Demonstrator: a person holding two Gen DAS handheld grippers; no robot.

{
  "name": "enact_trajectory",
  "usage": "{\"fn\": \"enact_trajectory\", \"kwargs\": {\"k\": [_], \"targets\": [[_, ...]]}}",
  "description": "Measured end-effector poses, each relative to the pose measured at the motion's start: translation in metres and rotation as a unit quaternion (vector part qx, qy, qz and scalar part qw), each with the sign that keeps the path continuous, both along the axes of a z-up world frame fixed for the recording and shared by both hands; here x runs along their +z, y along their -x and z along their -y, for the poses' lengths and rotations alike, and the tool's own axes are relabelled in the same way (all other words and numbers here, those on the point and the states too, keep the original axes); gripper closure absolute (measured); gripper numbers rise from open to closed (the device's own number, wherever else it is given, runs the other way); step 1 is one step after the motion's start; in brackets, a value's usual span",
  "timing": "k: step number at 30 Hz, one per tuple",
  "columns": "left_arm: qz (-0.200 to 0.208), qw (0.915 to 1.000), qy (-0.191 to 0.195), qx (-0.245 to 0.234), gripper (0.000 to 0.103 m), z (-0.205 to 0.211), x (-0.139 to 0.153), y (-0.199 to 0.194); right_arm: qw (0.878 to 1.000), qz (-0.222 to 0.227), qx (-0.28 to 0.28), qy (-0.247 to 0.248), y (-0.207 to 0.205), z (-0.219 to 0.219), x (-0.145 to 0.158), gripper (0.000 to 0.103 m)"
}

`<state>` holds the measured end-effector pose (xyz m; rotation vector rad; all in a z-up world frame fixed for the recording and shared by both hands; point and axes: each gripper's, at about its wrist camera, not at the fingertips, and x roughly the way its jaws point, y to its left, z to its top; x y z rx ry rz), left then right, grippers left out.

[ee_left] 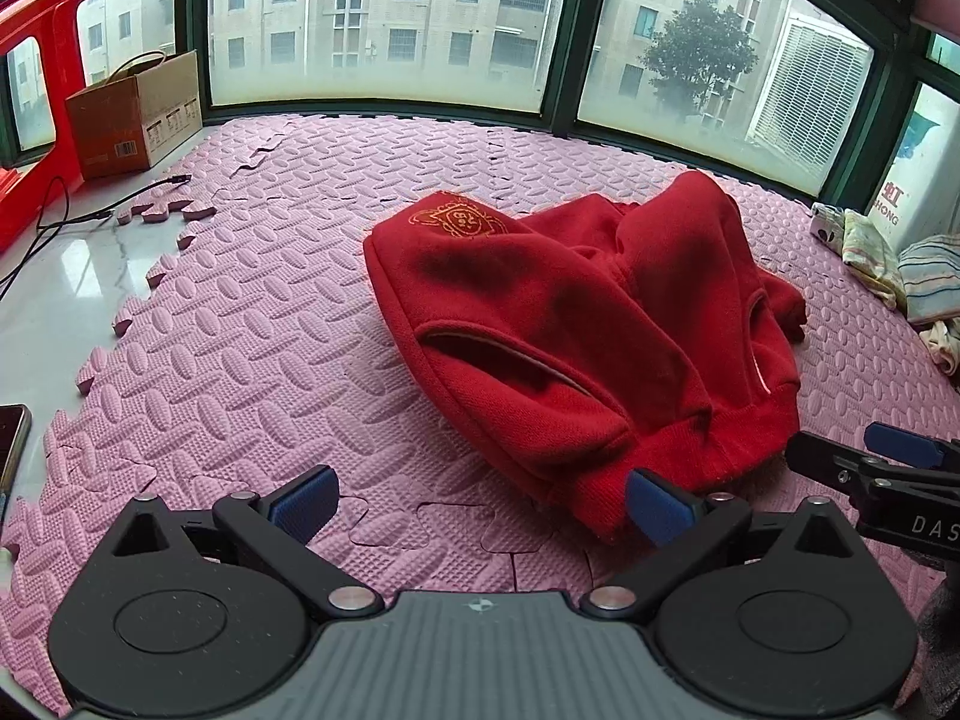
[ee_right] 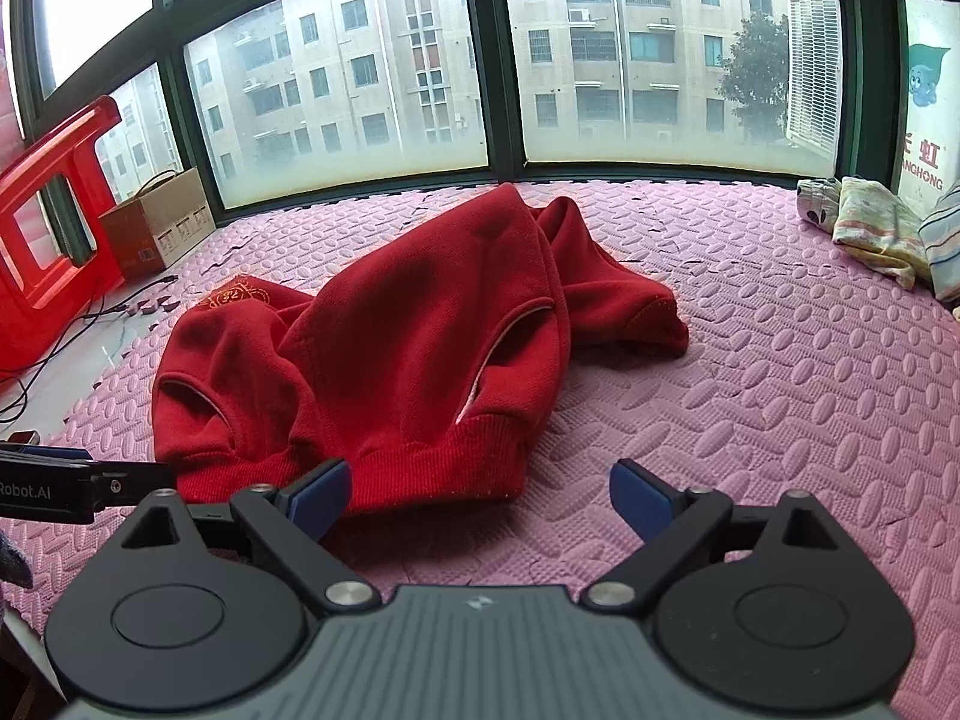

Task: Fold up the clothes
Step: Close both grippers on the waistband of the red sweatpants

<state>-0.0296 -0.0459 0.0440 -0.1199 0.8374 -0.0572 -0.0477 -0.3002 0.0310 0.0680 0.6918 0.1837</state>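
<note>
The red sweatshirt (ee_left: 576, 324) lies in a rumpled heap on the pink foam mat (ee_left: 270, 360), its ribbed hem toward me and the two pocket slits gaping; a gold embroidered emblem (ee_left: 456, 219) shows on the far part, and a sleeve trails off to the side in the right wrist view. It is thick fleece (it will hold a crease poorly and slump if lifted by one corner), so I judge the fold has not begun.

My left tongs (ee_left: 480, 501) stand wide open with nothing between them, one blue pad just at the hem's edge. My right tongs (ee_right: 480, 498) are also spread and empty, the left pad near the hem, the other over bare mat.

To do this step well, I would take the hem at its two outer corners, one per tongs, bite into the ribbing rather than the loose fleece, then draw the cloth flat before any fold.

Beyond the mat: a cardboard box (ee_left: 135, 117), a red plastic stool (ee_left: 42, 60), cables, and a pile of other clothes (ee_right: 882, 228) by the window.
</note>
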Motion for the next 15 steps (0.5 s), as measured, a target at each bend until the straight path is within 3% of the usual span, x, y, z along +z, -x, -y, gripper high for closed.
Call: {"fn": "enact_trajectory", "kwargs": {"k": [10, 15], "targets": [[-0.019, 0.9984, 0.038, 0.036, 0.001, -0.024, -0.001, -0.041, 1.0, -0.017, 0.001, -0.008, -0.053, 0.007, -0.001, 0.024], [-0.033, 0.996, 0.076, 0.034, 0.013, -0.031, -0.009, -0.056, 0.998, -0.043, 0.002, -0.038, -0.074, 0.012, -0.013, 0.034]]}}
